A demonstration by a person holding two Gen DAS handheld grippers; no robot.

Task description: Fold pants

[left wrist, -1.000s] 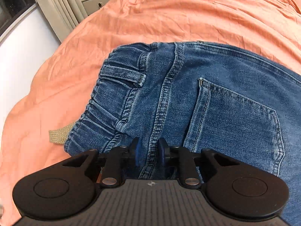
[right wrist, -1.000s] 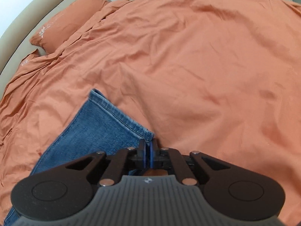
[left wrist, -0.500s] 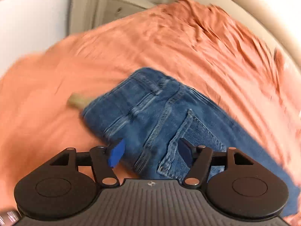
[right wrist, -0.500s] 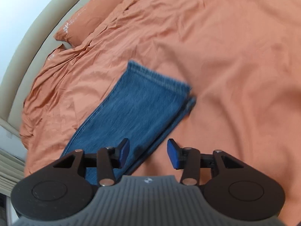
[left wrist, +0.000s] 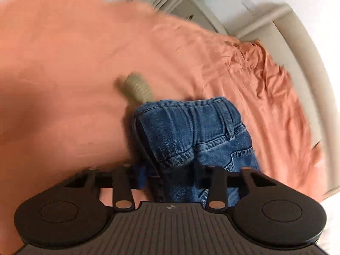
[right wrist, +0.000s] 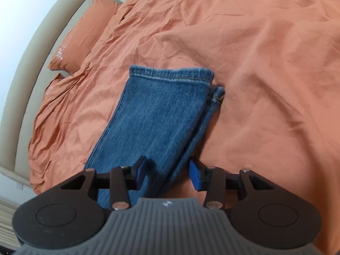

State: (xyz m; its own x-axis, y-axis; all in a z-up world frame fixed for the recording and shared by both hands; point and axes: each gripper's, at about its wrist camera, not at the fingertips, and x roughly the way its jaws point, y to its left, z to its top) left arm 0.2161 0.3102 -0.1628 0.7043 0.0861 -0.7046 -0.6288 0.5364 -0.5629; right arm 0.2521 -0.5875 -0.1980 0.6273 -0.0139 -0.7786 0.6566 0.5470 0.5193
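Note:
Blue jeans lie on an orange bed sheet, folded lengthwise with one leg on the other. In the left wrist view the waistband end (left wrist: 191,131) is right in front of my left gripper (left wrist: 170,176), whose fingers are spread wide with the denim edge between them, not clamped. A beige drawstring end (left wrist: 138,89) sticks out past the waist. In the right wrist view the stacked legs (right wrist: 161,116) run away from my right gripper (right wrist: 167,173) to the hems (right wrist: 172,73). The right gripper is open, straddling the legs' right edge just above them.
The orange sheet (right wrist: 265,63) covers the whole bed. An orange pillow (right wrist: 82,34) and a beige headboard (right wrist: 38,40) are at the far left in the right wrist view. A beige bed frame (left wrist: 306,68) and curtains show behind the waist in the left wrist view.
Both grippers let go of the jeans and opened. The left one swung around to the waistband end. The right one pulled back from the hem along the legs.

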